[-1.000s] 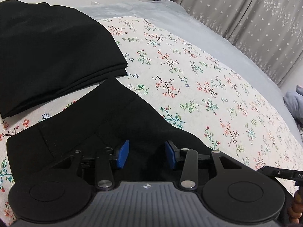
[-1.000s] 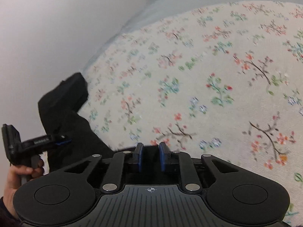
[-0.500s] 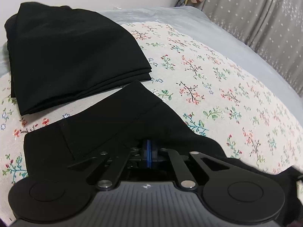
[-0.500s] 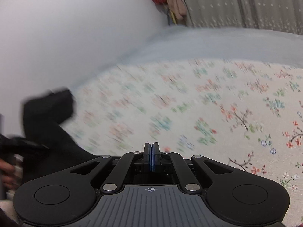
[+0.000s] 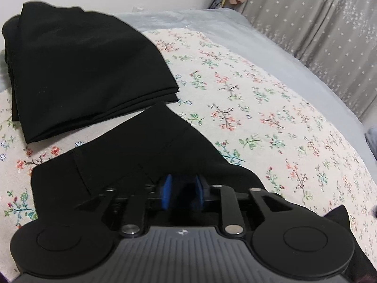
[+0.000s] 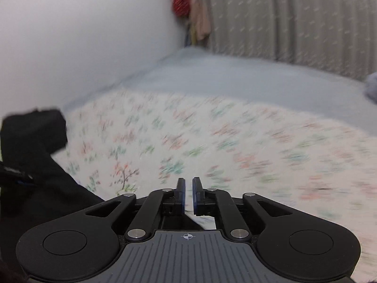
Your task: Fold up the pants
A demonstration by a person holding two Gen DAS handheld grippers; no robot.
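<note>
On floral cotton sheet (image 5: 271,108), matte black pants (image 5: 132,155) lie creased.

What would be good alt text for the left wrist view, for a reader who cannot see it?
The left gripper, fingers apart, sits over black pants spread on a floral bedspread. Behind them lies a folded stack of black garments, with a grey starred curtain at the far right.
</note>
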